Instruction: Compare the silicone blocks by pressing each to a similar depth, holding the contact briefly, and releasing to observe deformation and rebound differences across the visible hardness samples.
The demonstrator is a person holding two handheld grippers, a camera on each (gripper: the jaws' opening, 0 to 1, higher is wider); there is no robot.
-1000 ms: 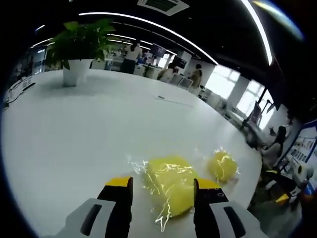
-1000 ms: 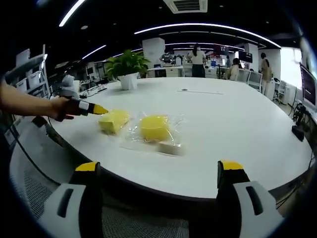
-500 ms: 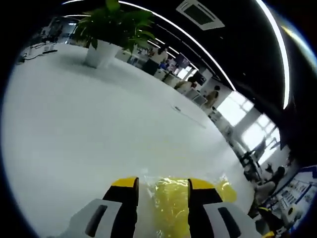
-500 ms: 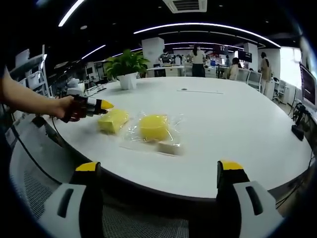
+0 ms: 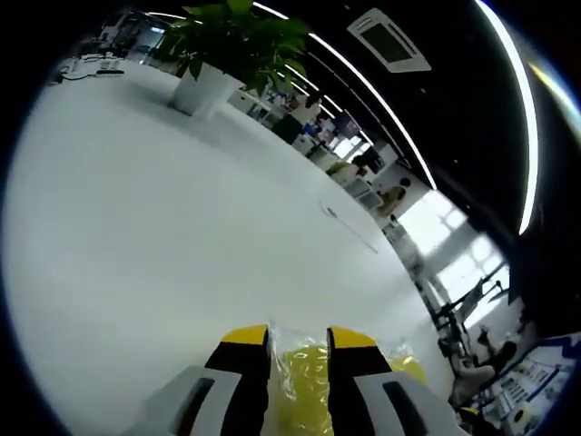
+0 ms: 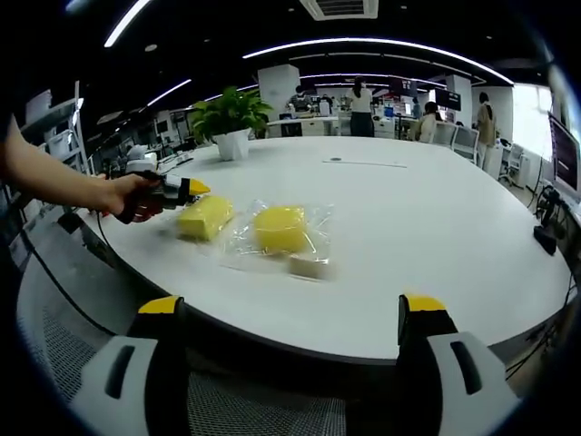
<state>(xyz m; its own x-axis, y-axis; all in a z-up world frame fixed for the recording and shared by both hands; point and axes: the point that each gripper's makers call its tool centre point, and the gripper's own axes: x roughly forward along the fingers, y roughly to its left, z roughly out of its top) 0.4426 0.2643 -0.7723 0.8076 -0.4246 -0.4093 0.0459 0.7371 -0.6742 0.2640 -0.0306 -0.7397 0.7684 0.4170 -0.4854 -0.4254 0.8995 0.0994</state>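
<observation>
Left gripper [image 5: 298, 338] in a hand [image 6: 136, 198], jaws drawn close and pinching the rectangular yellow block [image 5: 300, 391] at its end on the near side of the potted plant [image 6: 229, 116]. Right gripper [image 6: 290, 304] released, jaws wide apart with nothing between them, held off the table's edge on the side far from the plant, above grey mesh [image 6: 272, 409]. Broad white round table [image 6: 436, 227], smooth and mostly bare, with the plant in its white pot near the far rim. Open office beyond the plant: dark ceiling, long curved light strips [image 6: 381, 45], desks and several people [image 6: 363, 98], bright windows off to one side. Wide bare tabletop between the plant and the blocks, and more of it to the window side; curved rim close to the blocks on the side away from the plant. Rectangular yellow block [image 6: 204, 218] well in front of the plant, touching the left gripper's tips. Round yellow block [image 6: 280, 227] just beside it, inside a clear crinkled bag [image 6: 245, 238]. Small pale block [image 6: 309, 265] at the bag's corner farthest from the plant, just beside the round one.
</observation>
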